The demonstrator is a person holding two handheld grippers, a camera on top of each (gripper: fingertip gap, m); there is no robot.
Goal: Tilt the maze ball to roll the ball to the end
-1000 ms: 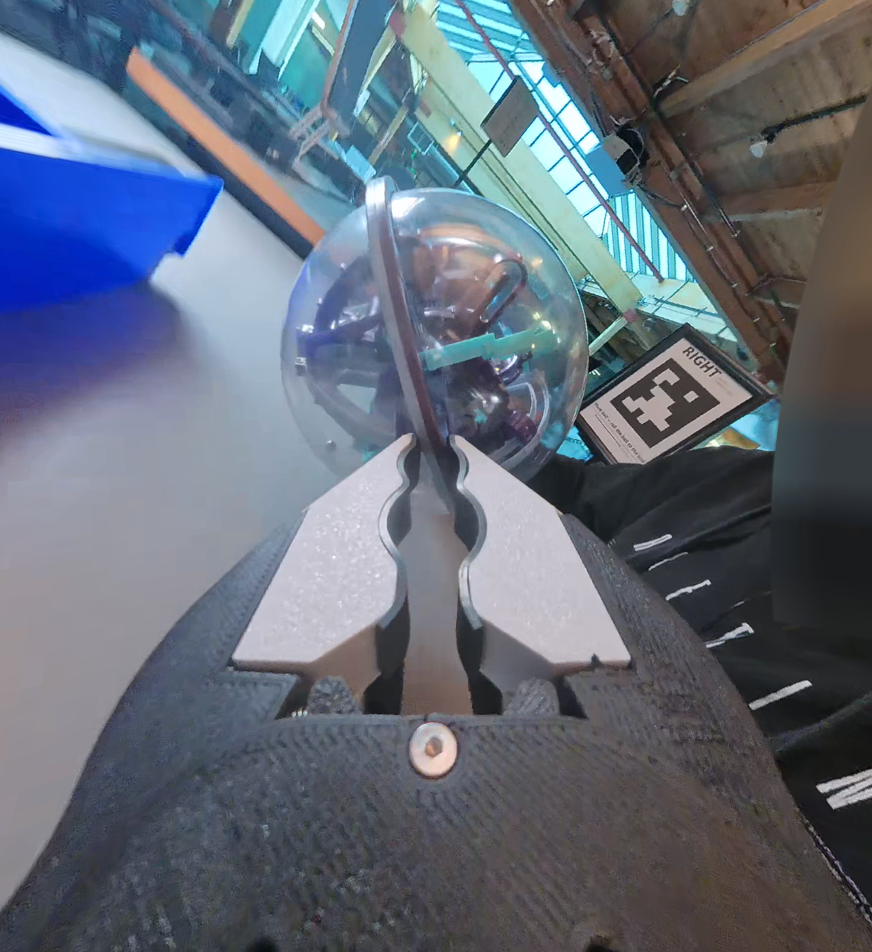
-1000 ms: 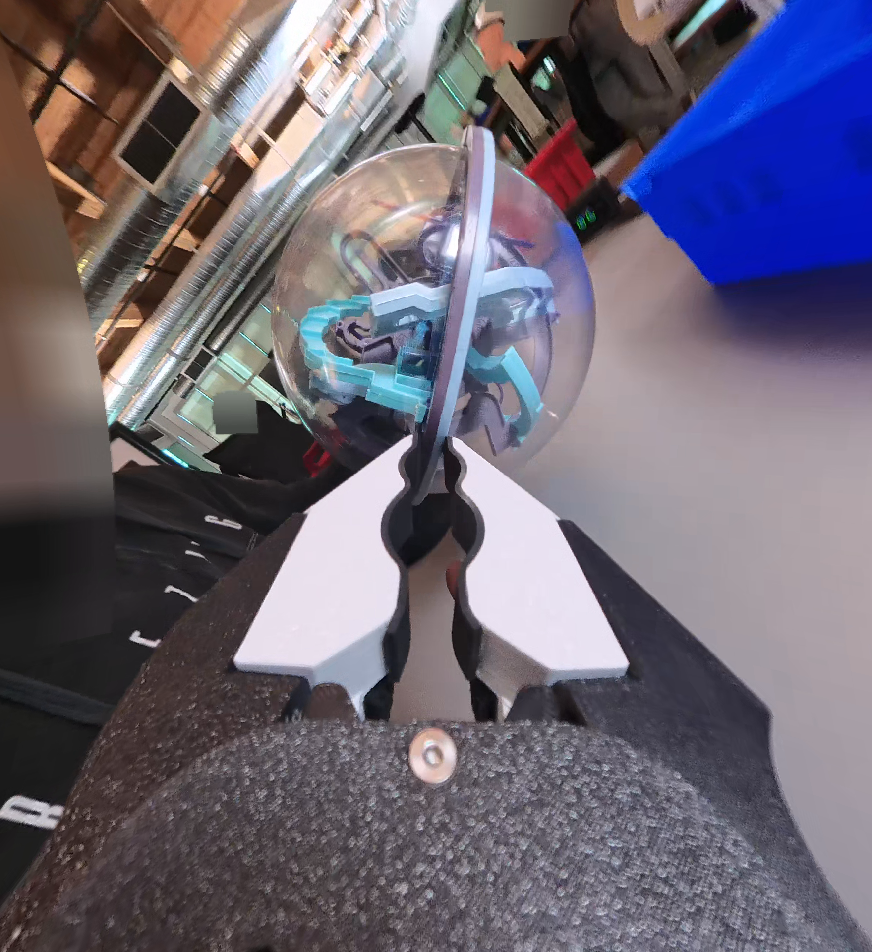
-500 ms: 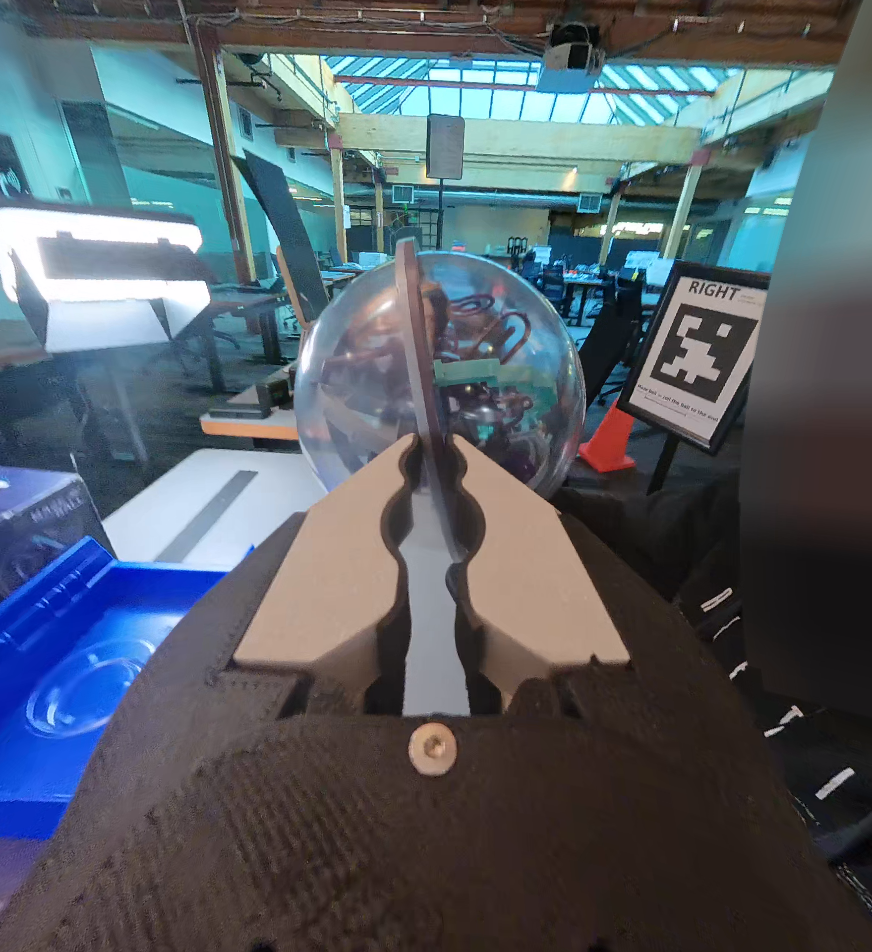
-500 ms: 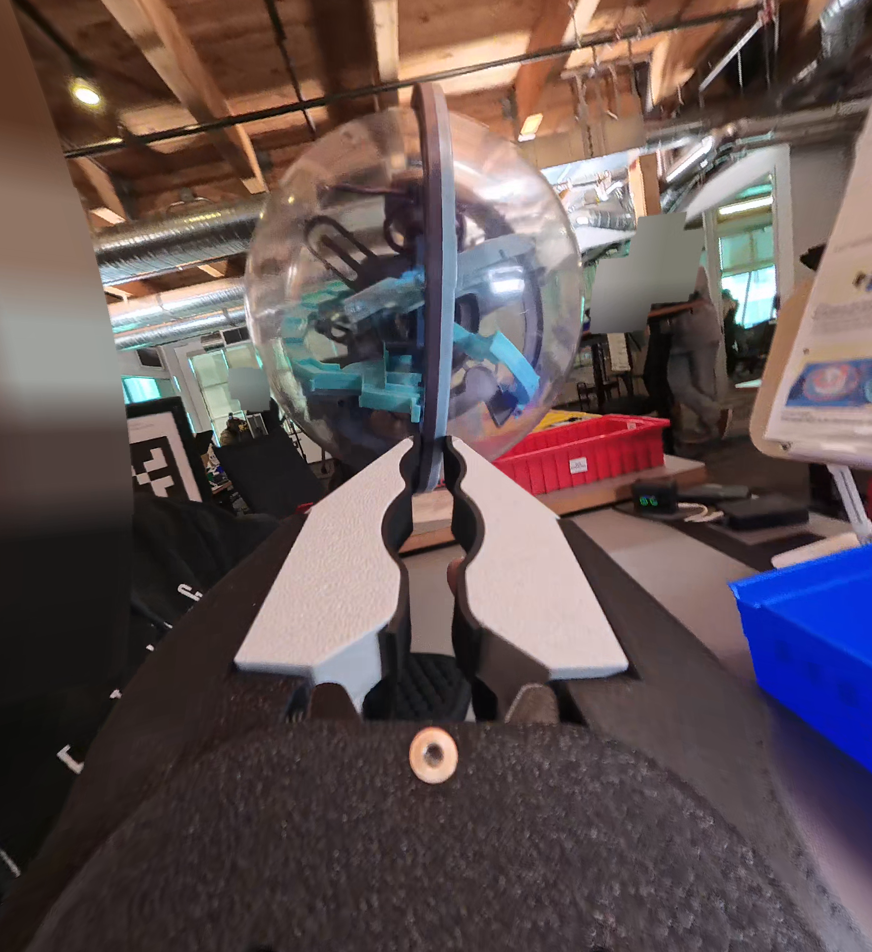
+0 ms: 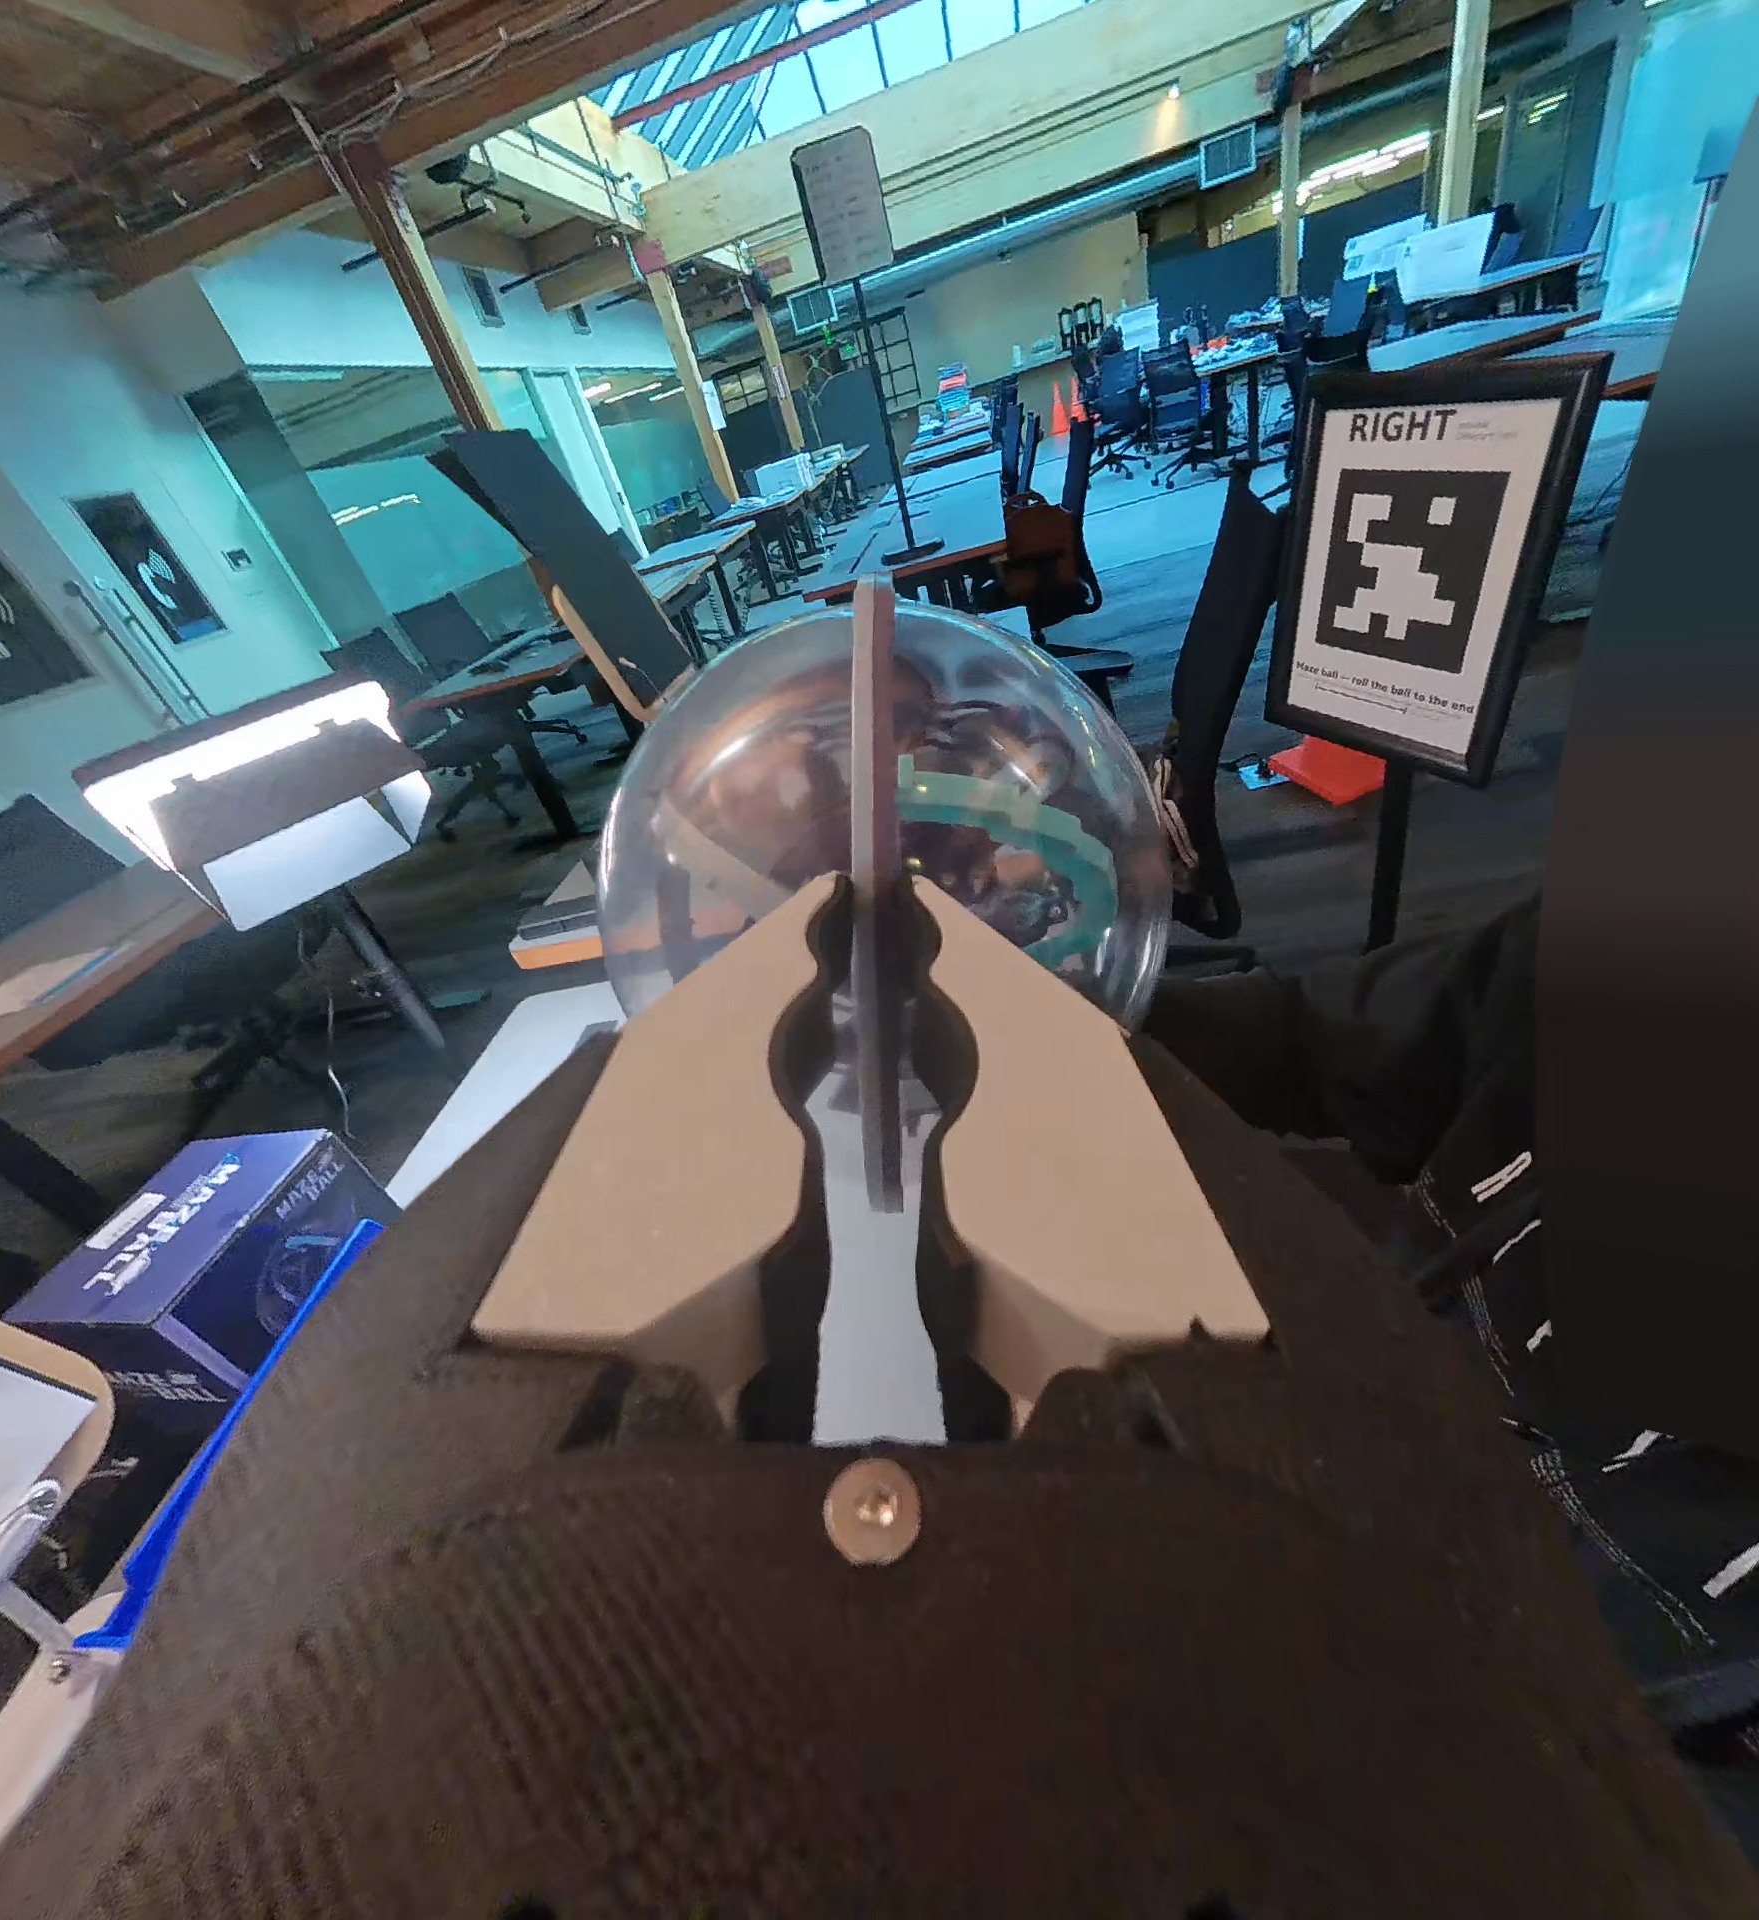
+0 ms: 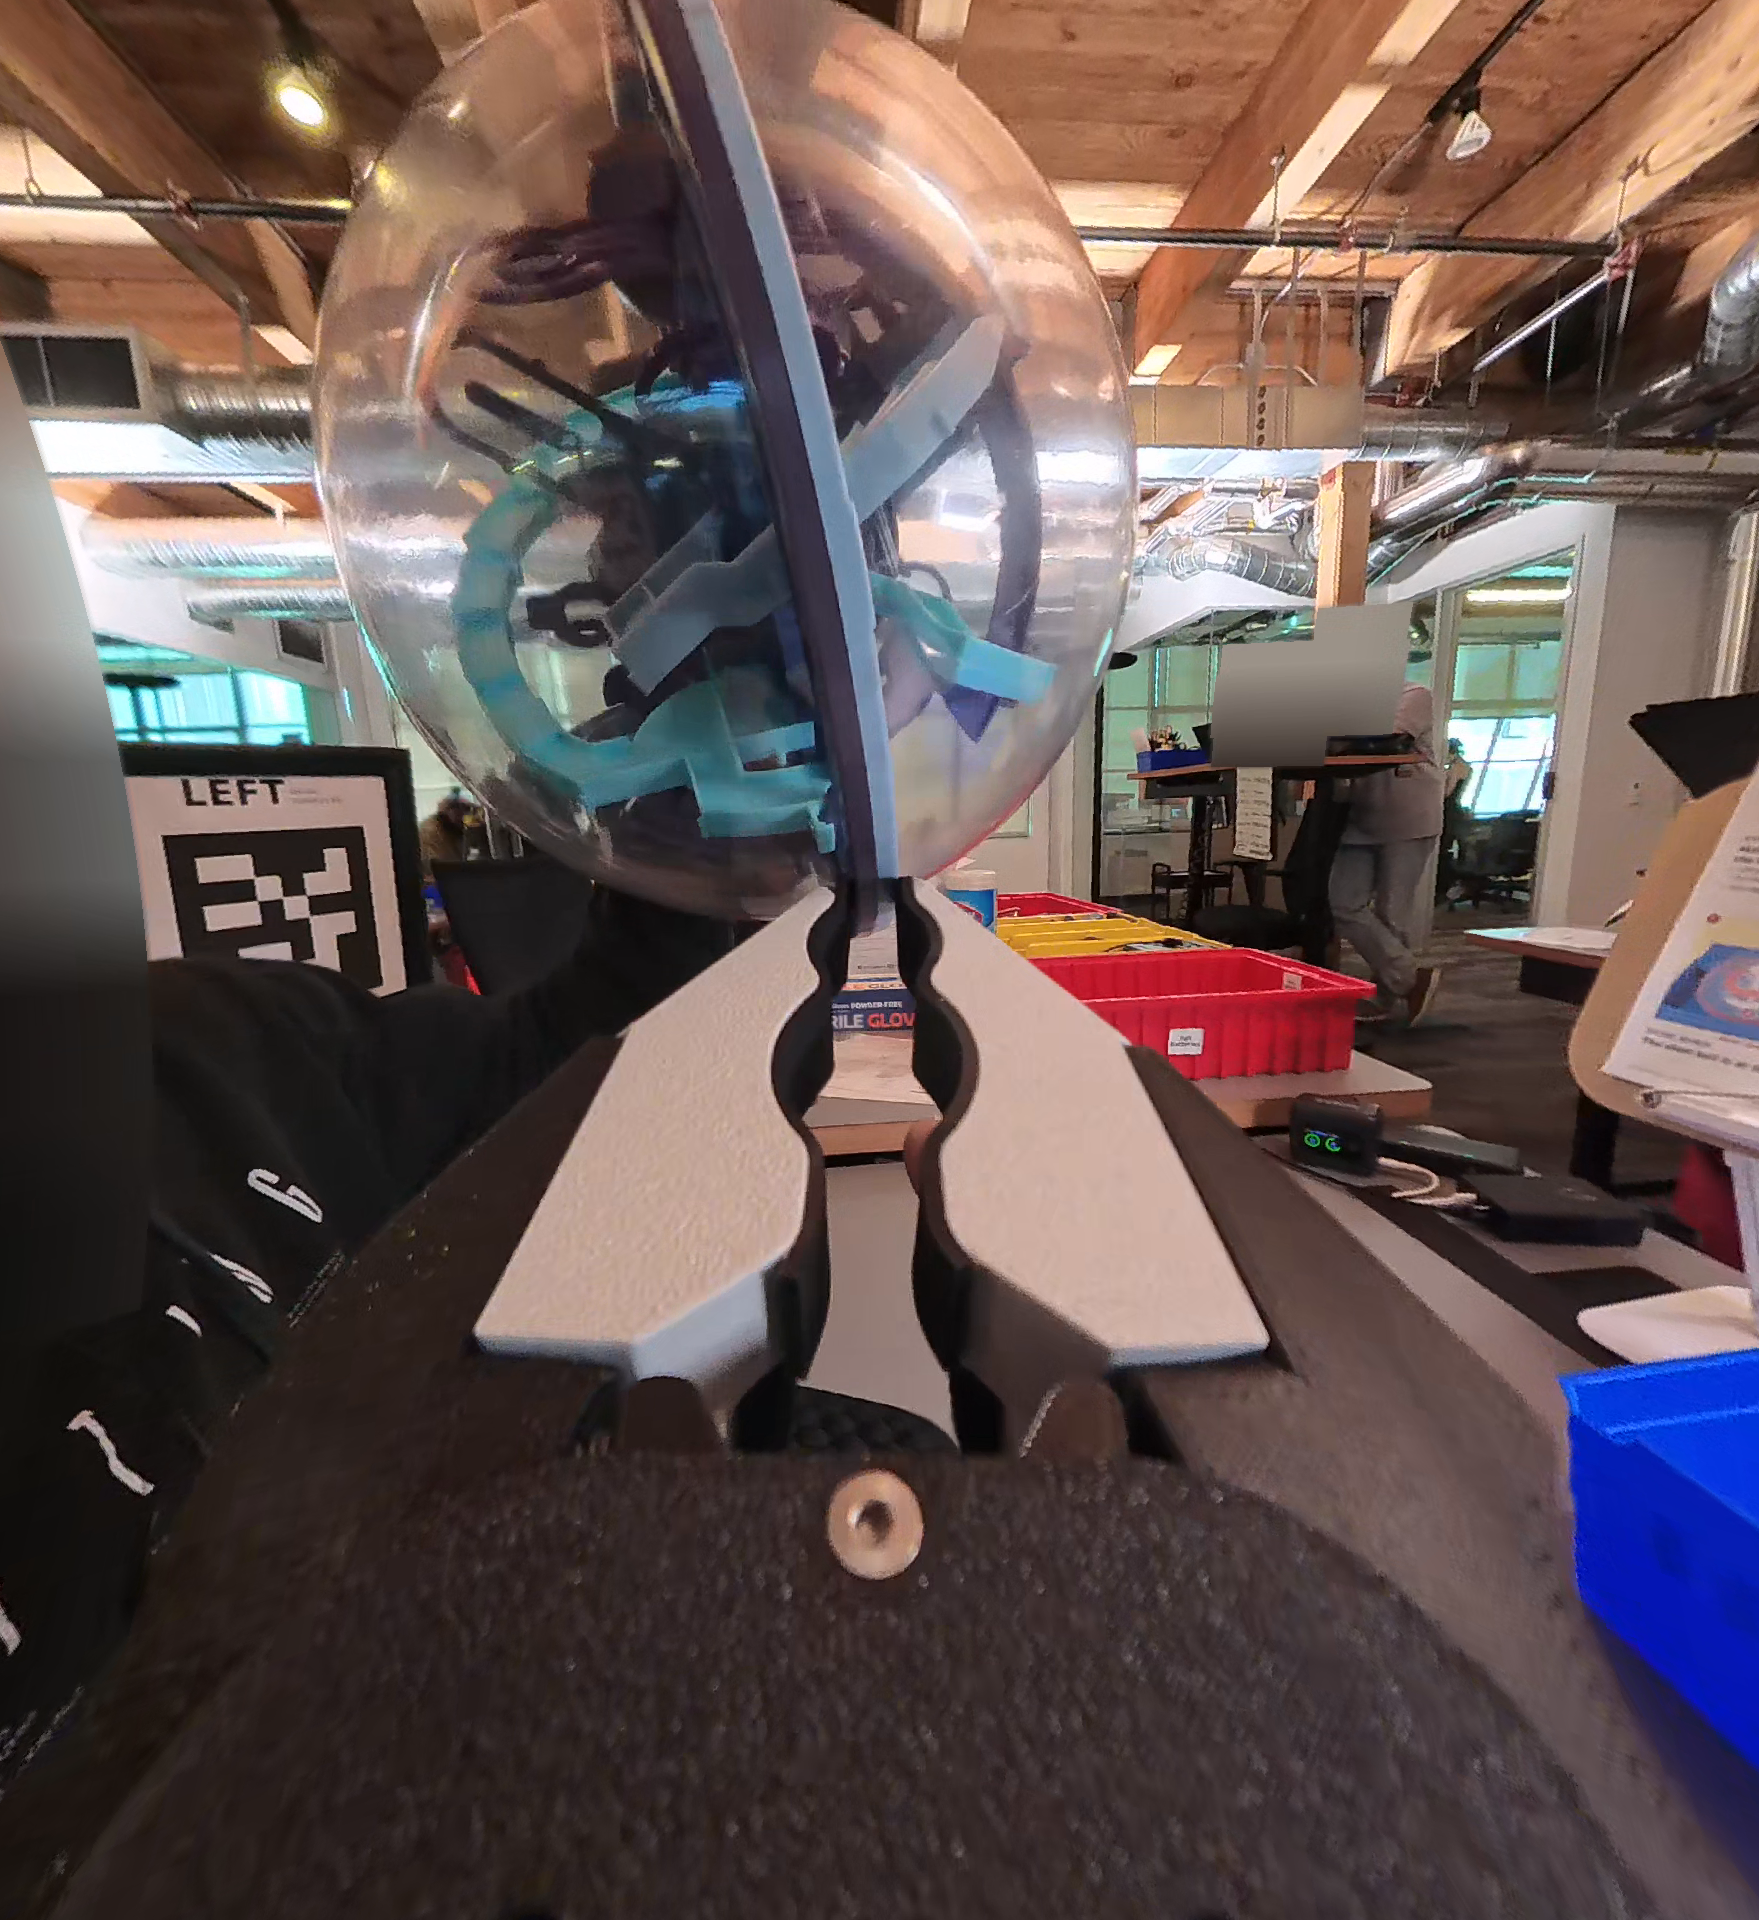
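Workshop ceiling looms behind the maze ball [image 6: 719,468], held aloft; both grippers [image 5: 873,883] [image 6: 867,883] pinch its rim from opposite sides.

Maze ball [image 6: 584,499] clear, teal tracks; fingers [image 6: 688,1132] pale grey; bin [image 6: 1727,1558] blue.

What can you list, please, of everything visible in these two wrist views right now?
maze ball: one, clear with teal tracks, held up between both grippers by its rim
blue bin: one, blue, lower right of right view
dark blue box: one, lower left of left view
red bins: red, on a far table
framed marker signs: two, black and white, one per view
left hand-held gripper: shut on rim
right hand-held gripper: shut on rim
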